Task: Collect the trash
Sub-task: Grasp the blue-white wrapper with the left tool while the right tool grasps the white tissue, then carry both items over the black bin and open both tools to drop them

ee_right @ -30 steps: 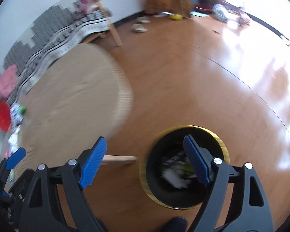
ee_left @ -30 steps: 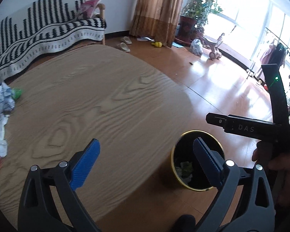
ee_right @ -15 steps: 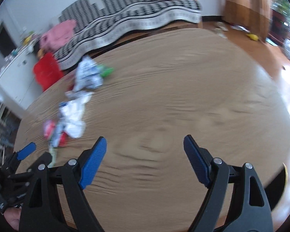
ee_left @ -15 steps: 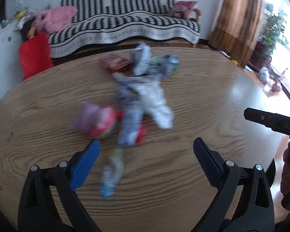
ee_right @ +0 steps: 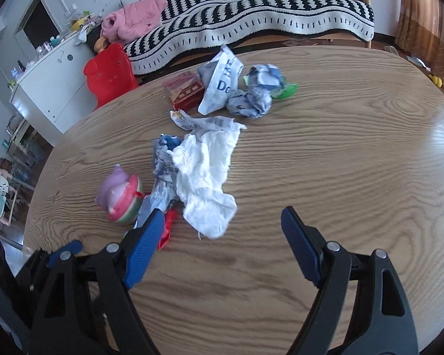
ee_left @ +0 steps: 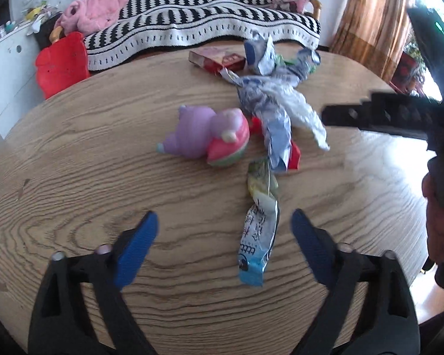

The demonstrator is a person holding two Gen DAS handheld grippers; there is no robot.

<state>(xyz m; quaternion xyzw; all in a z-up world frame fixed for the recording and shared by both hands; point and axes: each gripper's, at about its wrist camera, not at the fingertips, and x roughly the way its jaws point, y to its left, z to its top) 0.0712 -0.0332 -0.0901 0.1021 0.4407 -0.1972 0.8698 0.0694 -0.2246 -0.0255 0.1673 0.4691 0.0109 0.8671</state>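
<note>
Judging by what lies on the round oak-grain wooden table (ee_left: 74, 177), most of the collecting is still to do; no bin shows in either view, and a whole scatter of litter sits on the half of the top toward the far edge. Going left to right in the left wrist view: a lilac and pink soft toy (ee_left: 207, 136) (probably not trash at all) lies near the middle of the table; just right of it a long blue and white snack wrapper (ee_left: 256, 236) stretches from the middle toward the near edge, its long axis running almost straight near-to-far, its pale blue end pointing at the near edge; beyond it a crumpled blue-grey foil wrapper (ee_left: 276, 127) lies over a red scrap, and a crumpled white paper tissue (ee_left: 303, 112) trails rightward from the pile; at the far edge sit a flat red cardboard box (ee_left: 216, 59) and a twisted blue and white plastic bag (ee_left: 260, 53). The left gripper (ee_left: 225, 230) hangs above the near end of the long wrapper, its blue pads apart and touching nothing, though the jaws have just been narrowing with that wrapper lying below and between them. The right gripper (ee_right: 222, 227) stands wide apart and empty above the near end of the tissue. I judge the long wrapper the likeliest next pick.
</note>
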